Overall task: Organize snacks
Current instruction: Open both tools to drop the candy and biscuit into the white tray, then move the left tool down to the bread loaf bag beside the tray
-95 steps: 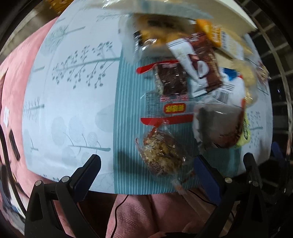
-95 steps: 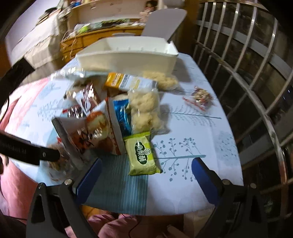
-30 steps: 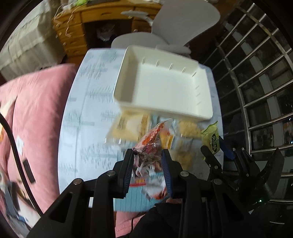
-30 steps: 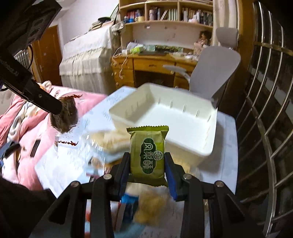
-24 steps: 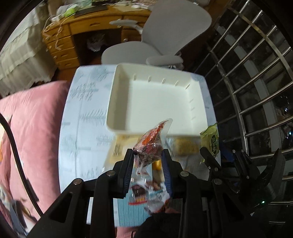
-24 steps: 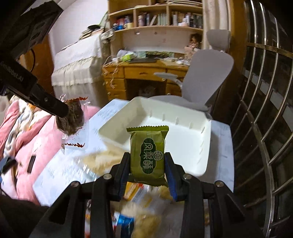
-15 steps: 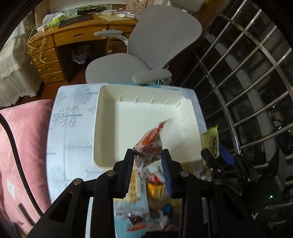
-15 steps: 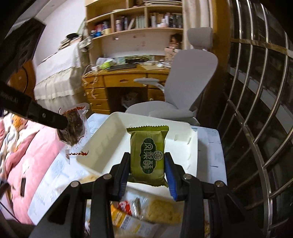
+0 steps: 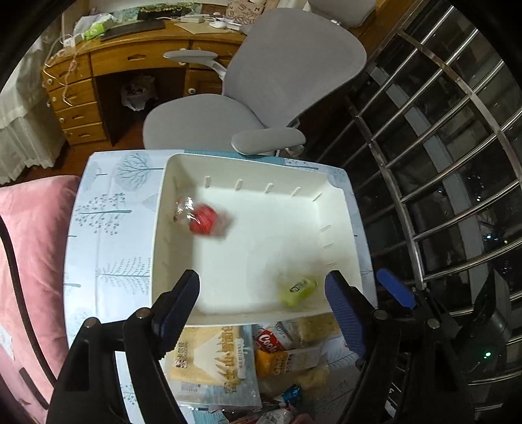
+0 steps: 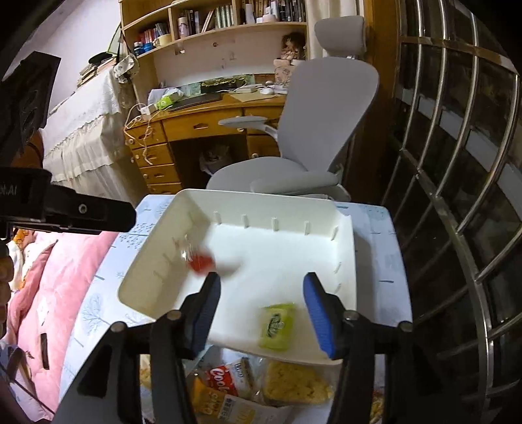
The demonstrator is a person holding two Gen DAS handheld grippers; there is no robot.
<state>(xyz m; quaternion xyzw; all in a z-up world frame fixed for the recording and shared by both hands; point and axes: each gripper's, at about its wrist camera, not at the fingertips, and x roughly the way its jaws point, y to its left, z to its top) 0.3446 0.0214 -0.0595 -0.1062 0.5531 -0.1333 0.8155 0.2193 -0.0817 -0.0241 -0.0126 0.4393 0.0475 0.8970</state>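
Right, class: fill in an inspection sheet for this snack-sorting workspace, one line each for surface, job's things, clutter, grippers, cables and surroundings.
Surface: table under a pale tree-print cloth.
Job's things: white bin holds a blurred red snack and a green snack packet; more snack packets lie on the table just outside the bin.
Clutter: nothing seen.
Grippers: left gripper and right gripper above the bin, jaws opening, nothing between them.
Cables: pale cords hanging off the desk.
Surroundings: grey office chair, wooden desk, bookshelf, metal railing, pink bedding.
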